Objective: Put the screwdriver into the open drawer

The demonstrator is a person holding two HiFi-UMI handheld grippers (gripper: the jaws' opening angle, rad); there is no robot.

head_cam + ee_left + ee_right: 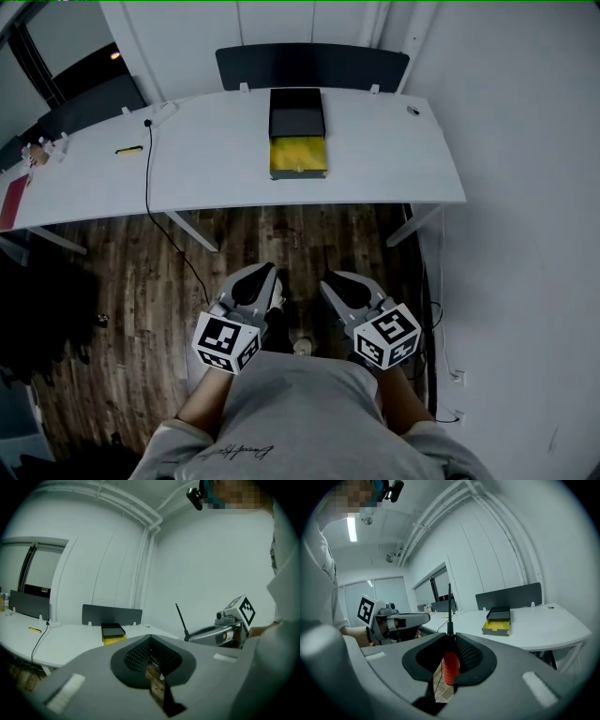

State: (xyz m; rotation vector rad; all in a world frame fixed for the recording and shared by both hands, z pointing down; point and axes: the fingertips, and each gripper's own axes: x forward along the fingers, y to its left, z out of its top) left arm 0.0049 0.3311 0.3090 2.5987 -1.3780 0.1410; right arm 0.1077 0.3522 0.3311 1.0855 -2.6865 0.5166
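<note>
Short of desk (403,184) edge, right gripper (334,284) clamps screwdriver (450,667)

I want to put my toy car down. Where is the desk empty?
Most room: the white desk right of the open drawer, with only a small dark thing near the back corner. Also bare between drawer and black cable. Left of the cable is crowded: a yellow thing, then clutter.

No legible text anywhere; script print on shirt (236,453) too small, blurred to read.
</note>
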